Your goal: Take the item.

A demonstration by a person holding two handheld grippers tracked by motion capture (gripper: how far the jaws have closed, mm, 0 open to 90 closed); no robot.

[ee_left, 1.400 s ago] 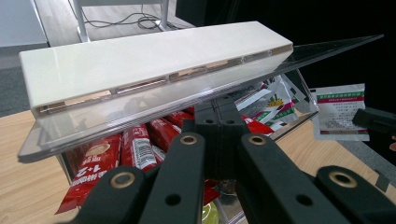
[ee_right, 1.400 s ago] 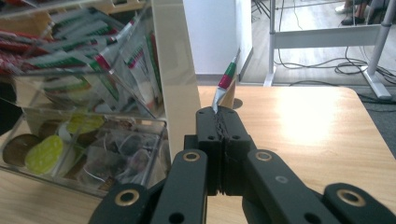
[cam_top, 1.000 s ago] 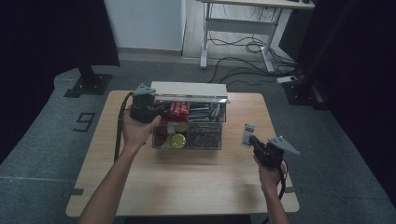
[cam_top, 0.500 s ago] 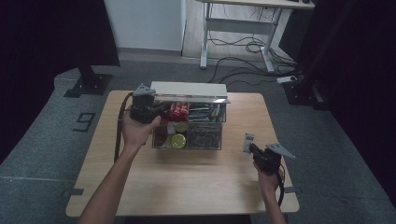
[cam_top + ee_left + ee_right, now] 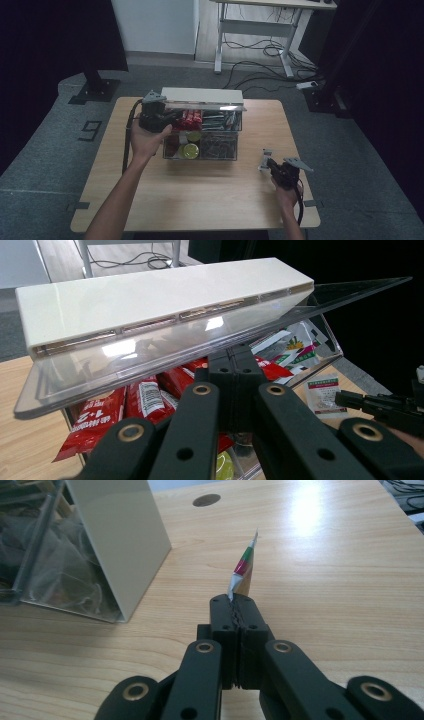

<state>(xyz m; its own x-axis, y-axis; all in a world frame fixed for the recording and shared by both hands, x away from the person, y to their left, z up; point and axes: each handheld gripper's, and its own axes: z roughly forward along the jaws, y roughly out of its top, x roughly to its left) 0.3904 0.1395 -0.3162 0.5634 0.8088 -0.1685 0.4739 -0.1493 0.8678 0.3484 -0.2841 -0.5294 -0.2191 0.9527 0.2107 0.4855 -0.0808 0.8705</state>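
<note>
Clear plastic organizer box [image 5: 202, 145] sits mid-table, its white-edged lid [image 5: 202, 96] propped up by the left gripper [image 5: 161, 116]. From the left gripper view the jaws are closed together; the transparent lid flap [image 5: 165, 347] sits right at their tips, so probably pinched there to keep the box open, though the contact itself is hard to see. Red sachets [image 5: 125, 402] and other packets lie in the compartments below. Right gripper [image 5: 270, 165] is low over the wooden table [image 5: 210, 200], well right of the box, jaws clamped on one edge of a small sachet [image 5: 242, 572] so it stands on edge. My read: lid is held up for access while one sachet is taken out and brought toward bare table for setting down. Sachet looks not yet released.
</note>
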